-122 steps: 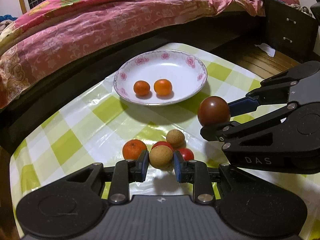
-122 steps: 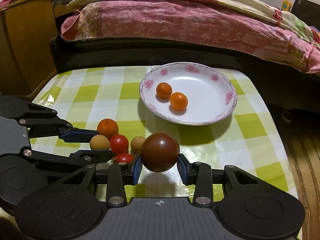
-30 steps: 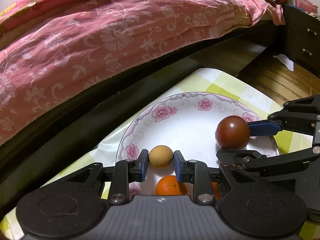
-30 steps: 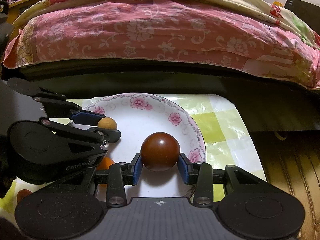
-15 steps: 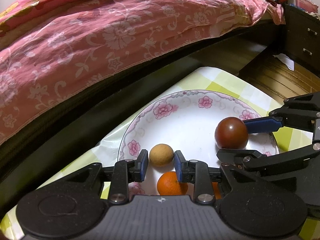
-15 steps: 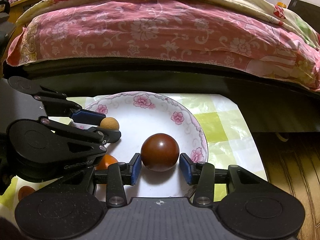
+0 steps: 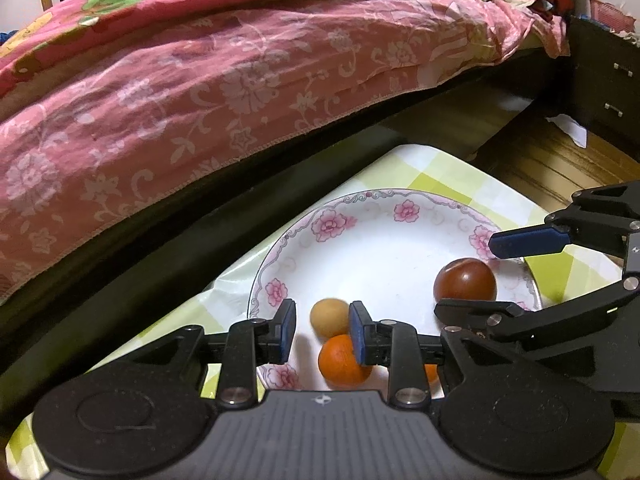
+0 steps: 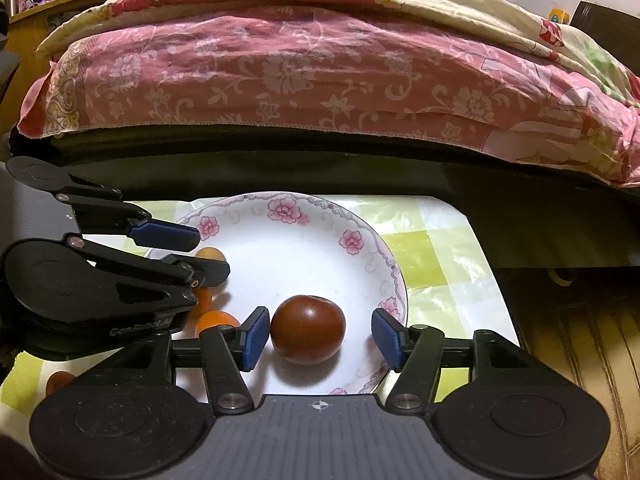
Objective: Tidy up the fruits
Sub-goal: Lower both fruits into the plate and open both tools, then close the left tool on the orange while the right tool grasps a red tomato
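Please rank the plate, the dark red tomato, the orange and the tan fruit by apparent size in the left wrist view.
1. plate
2. dark red tomato
3. orange, though it sits nearest the camera, so this is unsure
4. tan fruit

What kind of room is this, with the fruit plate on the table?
Most likely a bedroom at home. A bed with a pink floral quilt runs right behind the small table with its green checked tablecloth, and a dark drawer cabinet stands on the wooden floor beside it.
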`<state>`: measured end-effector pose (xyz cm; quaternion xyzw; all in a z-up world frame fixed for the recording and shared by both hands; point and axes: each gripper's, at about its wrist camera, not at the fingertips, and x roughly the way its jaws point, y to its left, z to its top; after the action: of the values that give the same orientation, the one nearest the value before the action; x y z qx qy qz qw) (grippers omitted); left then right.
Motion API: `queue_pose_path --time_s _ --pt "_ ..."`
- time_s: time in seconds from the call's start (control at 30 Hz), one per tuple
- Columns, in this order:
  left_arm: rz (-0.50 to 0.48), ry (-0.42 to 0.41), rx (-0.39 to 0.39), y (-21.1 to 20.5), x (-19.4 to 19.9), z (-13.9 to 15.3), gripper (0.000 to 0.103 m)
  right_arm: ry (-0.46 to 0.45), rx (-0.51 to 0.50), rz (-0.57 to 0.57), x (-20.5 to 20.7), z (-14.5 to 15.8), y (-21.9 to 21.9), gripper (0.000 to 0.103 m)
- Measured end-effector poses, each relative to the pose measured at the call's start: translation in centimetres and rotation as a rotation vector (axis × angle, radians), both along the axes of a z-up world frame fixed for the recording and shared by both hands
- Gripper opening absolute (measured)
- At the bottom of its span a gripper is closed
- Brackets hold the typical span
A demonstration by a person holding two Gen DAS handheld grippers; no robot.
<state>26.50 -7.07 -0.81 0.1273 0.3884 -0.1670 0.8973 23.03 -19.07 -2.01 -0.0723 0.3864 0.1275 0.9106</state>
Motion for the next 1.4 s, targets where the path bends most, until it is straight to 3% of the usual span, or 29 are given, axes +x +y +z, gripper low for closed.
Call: queue_pose_path --time_s 0.73,1.1,1.4 --pt "-0.011 -0.021 -0.045 2.3 -6.3 3.7 0.037 -0.059 0.015 -0.007 -5.0 3.9 0.0 0.055" --pt "-0.010 0.029 -0.074 5.1 -11.5 3.6 0.038 0.010 0.028 0.056 -9.7 3.5 2.2 0.055" --pt "-0.032 0.089 -0.075 7.0 -14.3 1.7 0.038 0.104 0.004 0.128 -13.2 1.5 4.4 0.055"
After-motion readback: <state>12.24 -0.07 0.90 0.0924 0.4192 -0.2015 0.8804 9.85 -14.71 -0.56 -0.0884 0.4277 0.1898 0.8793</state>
